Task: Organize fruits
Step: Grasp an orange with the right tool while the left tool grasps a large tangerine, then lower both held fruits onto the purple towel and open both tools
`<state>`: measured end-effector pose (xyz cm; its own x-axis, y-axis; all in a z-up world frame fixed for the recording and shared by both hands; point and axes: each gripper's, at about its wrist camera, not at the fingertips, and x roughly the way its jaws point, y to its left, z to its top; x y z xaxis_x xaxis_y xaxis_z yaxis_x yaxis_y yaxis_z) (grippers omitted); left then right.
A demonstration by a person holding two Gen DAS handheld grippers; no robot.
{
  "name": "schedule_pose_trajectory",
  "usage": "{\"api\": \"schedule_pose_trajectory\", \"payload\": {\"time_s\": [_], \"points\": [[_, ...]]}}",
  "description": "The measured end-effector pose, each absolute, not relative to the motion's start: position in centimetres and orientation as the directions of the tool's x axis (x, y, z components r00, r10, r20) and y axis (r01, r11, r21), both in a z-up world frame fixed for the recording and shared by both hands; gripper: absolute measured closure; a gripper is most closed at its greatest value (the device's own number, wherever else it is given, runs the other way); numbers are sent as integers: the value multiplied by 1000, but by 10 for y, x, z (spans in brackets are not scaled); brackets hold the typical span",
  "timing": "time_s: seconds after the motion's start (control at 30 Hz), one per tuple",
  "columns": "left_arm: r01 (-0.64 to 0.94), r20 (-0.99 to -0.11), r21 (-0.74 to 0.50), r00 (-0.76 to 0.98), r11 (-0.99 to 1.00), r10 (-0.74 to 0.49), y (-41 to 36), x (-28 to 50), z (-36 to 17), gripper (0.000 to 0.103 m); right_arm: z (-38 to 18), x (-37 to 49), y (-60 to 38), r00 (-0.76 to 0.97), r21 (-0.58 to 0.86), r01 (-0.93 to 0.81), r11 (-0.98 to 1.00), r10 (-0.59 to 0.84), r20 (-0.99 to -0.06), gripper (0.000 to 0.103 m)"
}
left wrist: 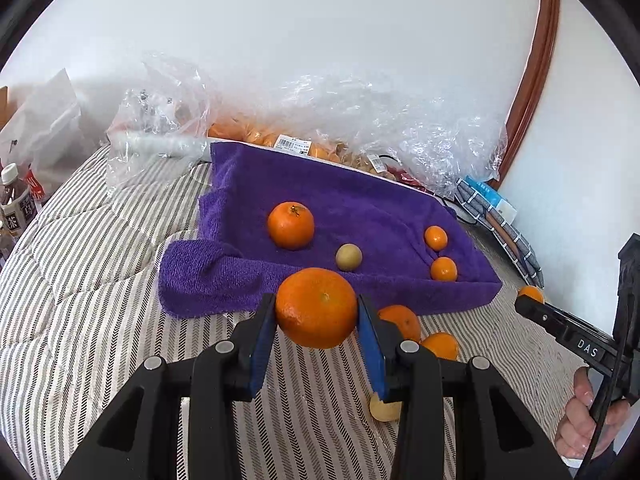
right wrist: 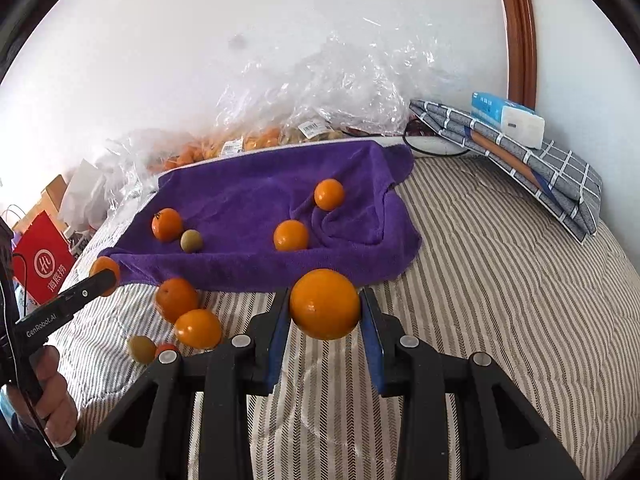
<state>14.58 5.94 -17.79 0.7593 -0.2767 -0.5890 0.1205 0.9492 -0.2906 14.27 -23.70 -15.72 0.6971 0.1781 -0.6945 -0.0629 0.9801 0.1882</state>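
From the left wrist, the left gripper (left wrist: 317,312) pinches a large dimpled orange mandarin (left wrist: 316,307) between its blue pads, held above the grey-and-white striped bed cover (left wrist: 100,248); beyond it at 12 o'clock spreads a rumpled purple terry towel (left wrist: 360,200) bearing a stemmed orange mandarin (left wrist: 291,225), a small round tan-green fruit (left wrist: 349,257) and two small oranges at 2 o'clock (left wrist: 436,237); loose oranges (left wrist: 400,322) lie on the bed just before the towel's edge; the right gripper (left wrist: 529,300) enters at 3 o'clock.

From the right wrist, the right gripper (right wrist: 325,307) clamps a smooth round orange (right wrist: 324,304); the towel lies at 12 o'clock; crumpled clear plastic bags of fruit (right wrist: 320,92) sit behind it; a folded grey checked cloth (right wrist: 560,168) rests at 2 o'clock.
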Motion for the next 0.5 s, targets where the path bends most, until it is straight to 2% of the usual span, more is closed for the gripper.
{"api": "schedule_pose_trajectory", "payload": {"time_s": [0.2,0.5], "points": [[117,-575,-306,768,945,-281,67,148,-162,65,-144,165,-239,716,172,-55,984,159,-680,69],[104,-564,-216,799,971,-211,69,178,-134,65,-131,203,-240,748,171,-55,984,154,-646,69]]}}
